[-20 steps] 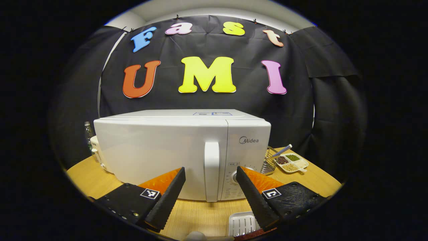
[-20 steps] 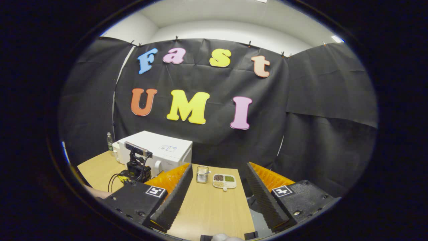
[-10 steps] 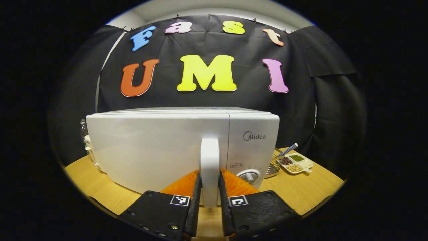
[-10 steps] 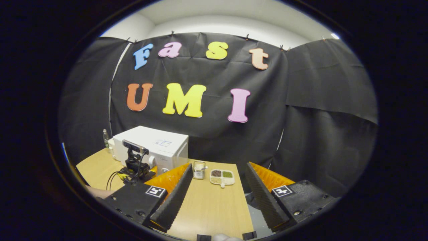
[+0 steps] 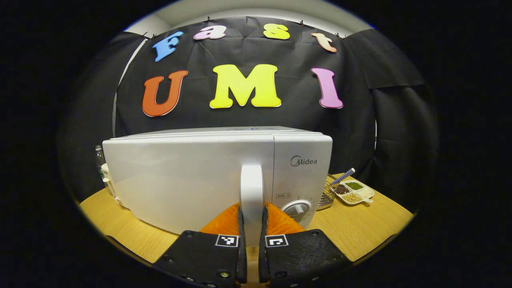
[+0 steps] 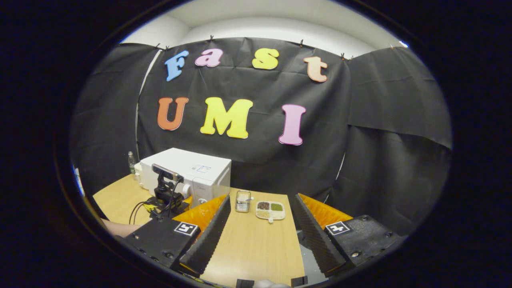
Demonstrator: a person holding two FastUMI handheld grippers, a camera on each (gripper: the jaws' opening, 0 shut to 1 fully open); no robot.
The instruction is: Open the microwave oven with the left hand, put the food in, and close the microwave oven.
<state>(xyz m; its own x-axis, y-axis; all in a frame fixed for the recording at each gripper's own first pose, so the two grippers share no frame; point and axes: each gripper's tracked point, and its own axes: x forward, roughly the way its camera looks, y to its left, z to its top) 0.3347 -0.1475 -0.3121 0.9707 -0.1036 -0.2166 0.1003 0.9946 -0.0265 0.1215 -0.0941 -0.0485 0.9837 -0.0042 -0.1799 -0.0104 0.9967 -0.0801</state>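
**Two tongs at the bench, one clamped on the microwave handle**

Left gripper view: Two black fingers of the left tongs (image 5: 251, 240) press on either side of the white vertical door handle (image 5: 251, 192) of the microwave oven (image 5: 180, 176), gripping its lower end. The door sits flush with the oven body, closed. The oven stands on the wooden bench (image 5: 360, 228), its back toward the far edge by the black cloth wall. A round control dial (image 5: 298, 209) shows on the panel just right of the handle. Toward the bench's far right corner, well apart from the oven's front, lies a white divided dish (image 5: 354, 192) of beans and grains, with a small wire basket (image 5: 327, 196) between it and the oven's right side. A clear bottle (image 5: 99, 156) stands behind the oven's left side.

Right gripper view: The right tongs (image 6: 260, 236) hang spread wide over the bench (image 6: 252, 248), nothing between the fingers. The microwave oven (image 6: 192, 172) sits toward the far left of the bench, with the left tongs (image 6: 168, 196), camera on top, at its front. The wire basket (image 6: 242, 201) and the divided dish (image 6: 271, 210) lie side by side near the far edge, seen between the open fingers.
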